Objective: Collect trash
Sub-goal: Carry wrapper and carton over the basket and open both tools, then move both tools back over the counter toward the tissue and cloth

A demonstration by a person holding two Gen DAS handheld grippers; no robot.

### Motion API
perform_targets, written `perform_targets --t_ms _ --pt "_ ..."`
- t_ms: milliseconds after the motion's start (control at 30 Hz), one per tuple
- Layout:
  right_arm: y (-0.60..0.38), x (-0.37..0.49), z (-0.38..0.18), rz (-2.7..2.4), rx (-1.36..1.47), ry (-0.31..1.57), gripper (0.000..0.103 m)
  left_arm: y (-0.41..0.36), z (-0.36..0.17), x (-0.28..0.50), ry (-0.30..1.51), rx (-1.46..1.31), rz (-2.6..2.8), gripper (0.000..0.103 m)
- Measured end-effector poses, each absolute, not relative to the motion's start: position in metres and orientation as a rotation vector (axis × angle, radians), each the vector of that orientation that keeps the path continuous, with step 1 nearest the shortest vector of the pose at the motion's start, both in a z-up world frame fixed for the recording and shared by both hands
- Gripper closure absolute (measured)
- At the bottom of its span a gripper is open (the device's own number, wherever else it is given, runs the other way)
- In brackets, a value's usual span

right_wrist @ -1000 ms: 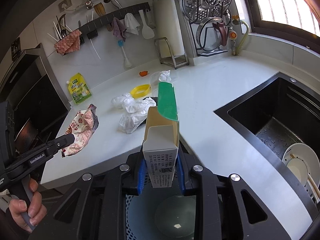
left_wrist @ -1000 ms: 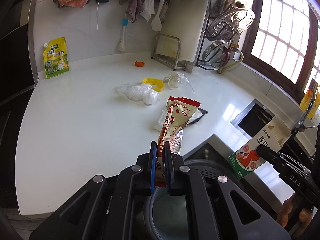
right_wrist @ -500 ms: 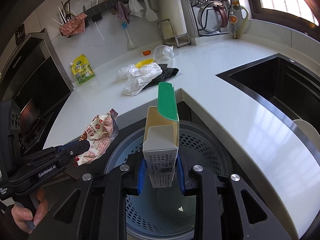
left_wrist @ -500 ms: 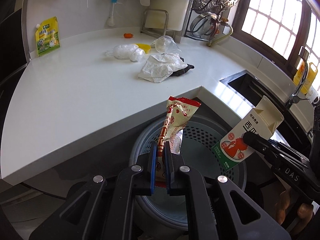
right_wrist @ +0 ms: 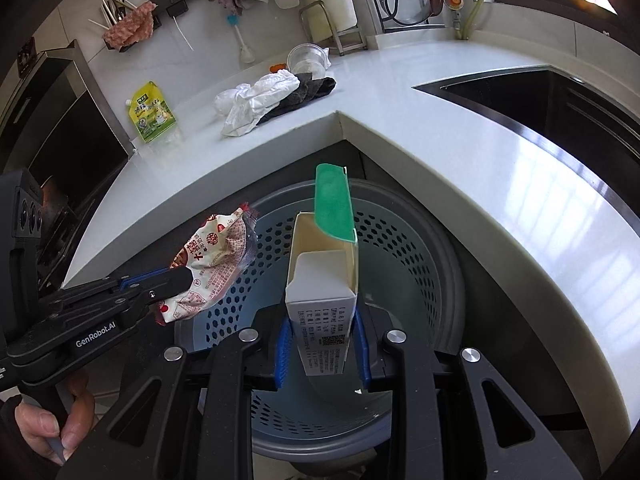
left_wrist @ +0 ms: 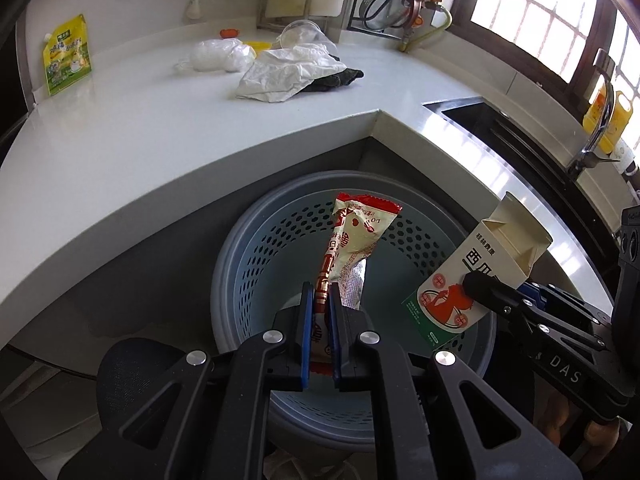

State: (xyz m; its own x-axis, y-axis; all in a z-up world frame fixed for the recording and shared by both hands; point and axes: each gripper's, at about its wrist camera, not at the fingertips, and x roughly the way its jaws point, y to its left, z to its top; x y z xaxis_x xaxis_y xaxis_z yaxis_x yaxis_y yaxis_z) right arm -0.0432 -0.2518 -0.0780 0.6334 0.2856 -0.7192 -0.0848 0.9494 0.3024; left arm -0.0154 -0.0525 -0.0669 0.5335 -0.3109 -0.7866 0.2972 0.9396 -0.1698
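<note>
My left gripper (left_wrist: 320,308) is shut on a red and cream snack wrapper (left_wrist: 356,236) and holds it over the open blue perforated trash bin (left_wrist: 256,248). My right gripper (right_wrist: 320,320) is shut on an opened white and green carton (right_wrist: 320,280) above the same bin (right_wrist: 416,264). The carton (left_wrist: 476,276) and right gripper (left_wrist: 480,292) also show in the left wrist view; the wrapper (right_wrist: 212,264) and left gripper (right_wrist: 176,278) show in the right wrist view. On the white counter (left_wrist: 140,140) lie a crumpled white bag (left_wrist: 288,72) over a dark cloth (left_wrist: 336,80), and a clear plastic bag (left_wrist: 216,54).
The bin stands on the floor below the counter's inner corner. A yellow-green pouch (left_wrist: 66,54) leans against the back wall. A clear plastic cup (right_wrist: 306,60) and a small orange item (left_wrist: 229,33) lie at the back. A black sink (right_wrist: 560,96) is to the right.
Both grippers have moved back off the counter and down over the trash bin, still holding the wrapper and the carton. The bin now fills the lower middle of both views.
</note>
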Motion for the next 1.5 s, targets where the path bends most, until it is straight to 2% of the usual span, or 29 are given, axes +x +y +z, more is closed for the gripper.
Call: perform_targets --t_ms 400,467,500,567,600,633,967,1233,1500 --pt "-0.259 -0.045 -0.088 0.205 0.271 0.879 0.077 -0.053 -0.081 -0.013 0.989 -0.015 -0.357 0.094" --pt "-0.26 -0.044 -0.086 0.202 0.272 0.875 0.074 -0.053 -0.081 -0.013 0.992 -0.019 -0.357 0.092" --pt "-0.261 -0.045 -0.086 0.199 0.272 0.871 0.07 -0.053 -0.081 -0.013 0.993 -0.019 -0.356 0.087" --pt "-0.264 -0.047 -0.082 0.191 0.276 0.852 0.052 -0.052 -0.08 -0.014 0.991 -0.02 -0.347 0.07" --pt "-0.266 -0.048 -0.081 0.188 0.279 0.842 0.051 -0.051 -0.079 -0.014 0.985 -0.023 -0.344 0.056" --pt "-0.267 -0.049 -0.079 0.188 0.281 0.837 0.051 -0.049 -0.078 -0.015 0.976 -0.027 -0.342 0.049" --pt "-0.269 -0.052 -0.074 0.19 0.286 0.824 0.05 -0.022 -0.058 -0.01 0.928 -0.061 -0.278 0.045" --pt "-0.263 -0.054 -0.07 0.201 0.277 0.821 0.047 0.037 -0.023 -0.008 0.808 -0.057 -0.131 0.033" --pt "-0.236 -0.04 -0.06 0.235 0.229 0.82 0.045 0.076 -0.016 -0.015 0.776 -0.071 -0.064 0.031"
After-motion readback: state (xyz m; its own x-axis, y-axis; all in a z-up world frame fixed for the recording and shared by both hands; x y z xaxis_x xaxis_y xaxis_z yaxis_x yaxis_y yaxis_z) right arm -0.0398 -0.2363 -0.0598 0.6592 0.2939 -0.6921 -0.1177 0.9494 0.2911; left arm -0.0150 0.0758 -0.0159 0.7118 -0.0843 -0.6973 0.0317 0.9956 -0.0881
